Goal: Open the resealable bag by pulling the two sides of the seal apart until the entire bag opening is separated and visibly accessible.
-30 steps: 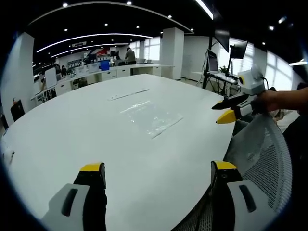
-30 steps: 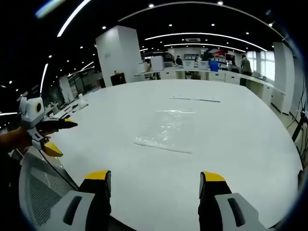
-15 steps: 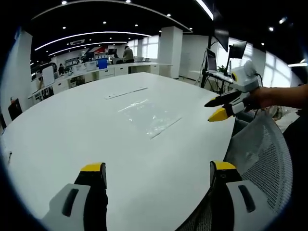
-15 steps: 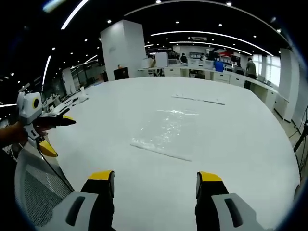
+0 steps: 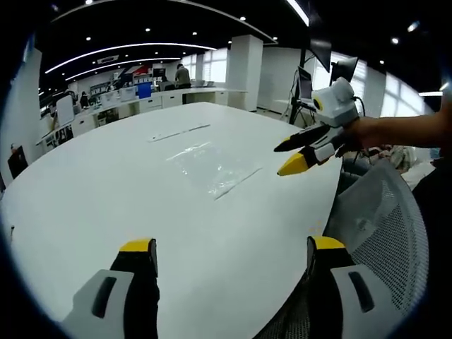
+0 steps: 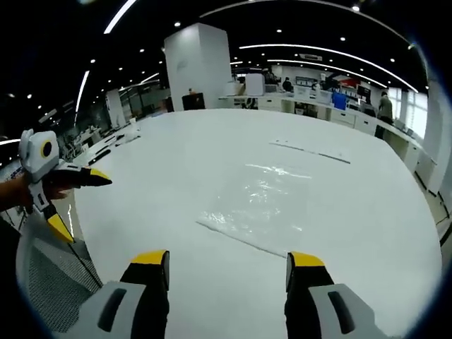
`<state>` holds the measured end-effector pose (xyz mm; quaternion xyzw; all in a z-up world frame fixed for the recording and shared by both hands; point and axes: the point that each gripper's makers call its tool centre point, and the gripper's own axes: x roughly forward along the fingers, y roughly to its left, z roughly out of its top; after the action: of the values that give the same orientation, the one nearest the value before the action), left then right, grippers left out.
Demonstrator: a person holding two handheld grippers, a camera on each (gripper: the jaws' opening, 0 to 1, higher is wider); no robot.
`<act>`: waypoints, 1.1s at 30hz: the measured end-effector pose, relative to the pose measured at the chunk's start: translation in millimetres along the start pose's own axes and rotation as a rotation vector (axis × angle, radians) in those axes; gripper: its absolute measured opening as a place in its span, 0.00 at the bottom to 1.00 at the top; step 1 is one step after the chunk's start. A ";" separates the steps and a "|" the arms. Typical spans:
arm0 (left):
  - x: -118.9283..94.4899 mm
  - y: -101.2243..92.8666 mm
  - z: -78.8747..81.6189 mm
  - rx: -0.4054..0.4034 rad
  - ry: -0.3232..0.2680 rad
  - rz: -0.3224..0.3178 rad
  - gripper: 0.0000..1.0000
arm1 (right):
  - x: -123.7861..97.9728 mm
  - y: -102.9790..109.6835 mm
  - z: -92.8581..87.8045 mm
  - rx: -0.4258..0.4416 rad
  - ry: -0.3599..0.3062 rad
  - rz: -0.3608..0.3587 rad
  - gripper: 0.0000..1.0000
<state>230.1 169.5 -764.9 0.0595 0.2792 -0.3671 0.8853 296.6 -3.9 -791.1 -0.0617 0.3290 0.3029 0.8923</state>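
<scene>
Both my yellow-tipped grippers, left (image 5: pixel 224 247) and right (image 6: pixel 227 256), gape empty above the flat clear plastic resealable bag (image 6: pixel 263 205) on the white table (image 6: pixel 176 162).

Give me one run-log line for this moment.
bag: flat on table, untouched | left gripper: open, short of bag | right gripper: open, near bag's edge | seal: not yet pulled

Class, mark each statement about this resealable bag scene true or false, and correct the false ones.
1. The clear resealable bag lies flat on the white table. True.
2. The right hand-held gripper is clamped on the bag. False: its jaws are open, short of the bag.
3. The left hand-held gripper is open and holds nothing. True.
4. A mesh chair back stands beside the table. True.
5. The bag stands upright. False: it lies flat.
</scene>
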 end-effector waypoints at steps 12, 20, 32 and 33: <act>1.9 -0.5 -7.5 0.015 0.031 -0.004 0.86 | 34.3 16.5 14.1 -0.064 0.006 0.094 0.55; 5.4 4.3 -2.9 -0.002 0.020 0.006 0.85 | 58.1 21.9 12.4 -0.033 0.016 0.133 0.51; 14.2 1.2 -1.7 0.037 0.040 -0.020 0.84 | 87.2 24.3 13.8 -0.016 0.050 0.169 0.38; 14.2 1.4 -1.6 0.034 0.038 -0.019 0.83 | 88.6 25.1 13.6 -0.019 0.056 0.173 0.35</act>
<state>238.5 162.2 -774.0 0.0787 0.2904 -0.3791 0.8751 342.6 64.9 -833.7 -0.0498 0.3551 0.3800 0.8527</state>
